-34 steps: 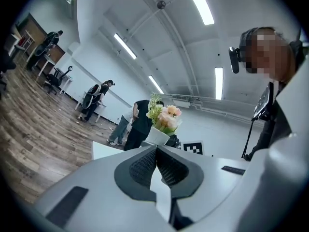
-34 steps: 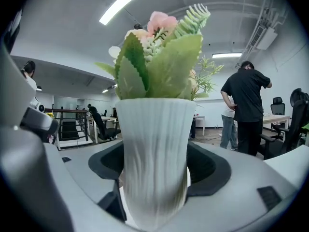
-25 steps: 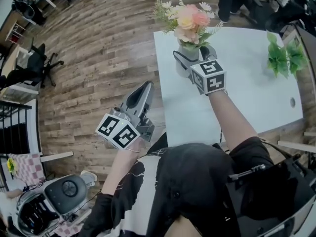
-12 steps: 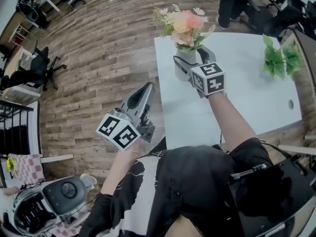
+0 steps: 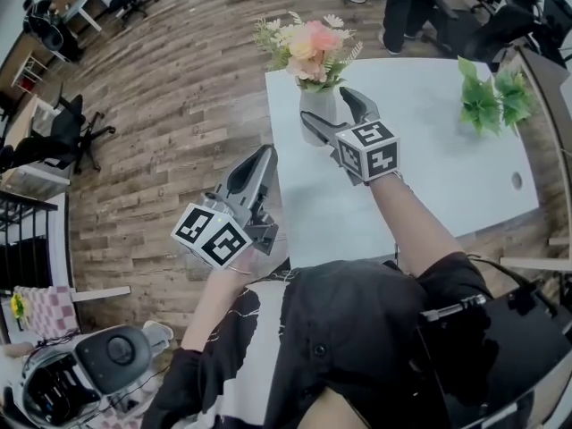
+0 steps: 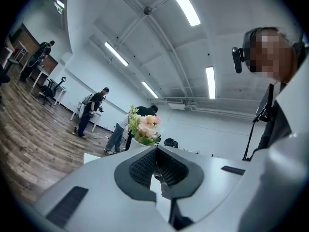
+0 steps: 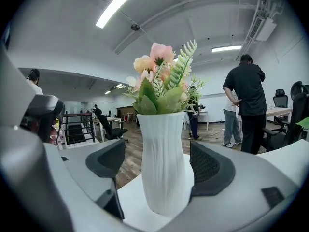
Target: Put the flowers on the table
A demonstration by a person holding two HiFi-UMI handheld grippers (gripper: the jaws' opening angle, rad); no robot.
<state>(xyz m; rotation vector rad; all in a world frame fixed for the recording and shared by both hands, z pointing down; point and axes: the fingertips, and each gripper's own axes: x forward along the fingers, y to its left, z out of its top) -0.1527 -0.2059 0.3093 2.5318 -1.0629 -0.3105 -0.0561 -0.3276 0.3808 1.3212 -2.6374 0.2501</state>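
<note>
A white ribbed vase point(image 5: 316, 113) of pink and cream flowers point(image 5: 304, 43) stands upright on the white table point(image 5: 429, 168), near its left edge. My right gripper point(image 5: 326, 105) is open around the vase's lower body. Its jaws have just been opening. In the right gripper view the vase point(image 7: 164, 163) rests on the tabletop with a clear gap to the left pad point(image 7: 108, 159) and the right pad point(image 7: 210, 166) close beside it. My left gripper point(image 5: 265, 153) hangs over the wooden floor left of the table, shut and empty point(image 6: 157, 166). The flowers point(image 6: 145, 128) show beyond it.
A green leafy plant point(image 5: 487, 96) sits at the table's far right. Several people stand beyond the table point(image 7: 247, 105). Office chairs point(image 5: 67, 128) and a railing point(image 5: 27, 231) line the left side over the wooden floor point(image 5: 179, 105).
The right gripper's jaws have spread a little wider and drawn back slightly, so more of the vase shows beyond them. The left gripper has hardly shifted.
</note>
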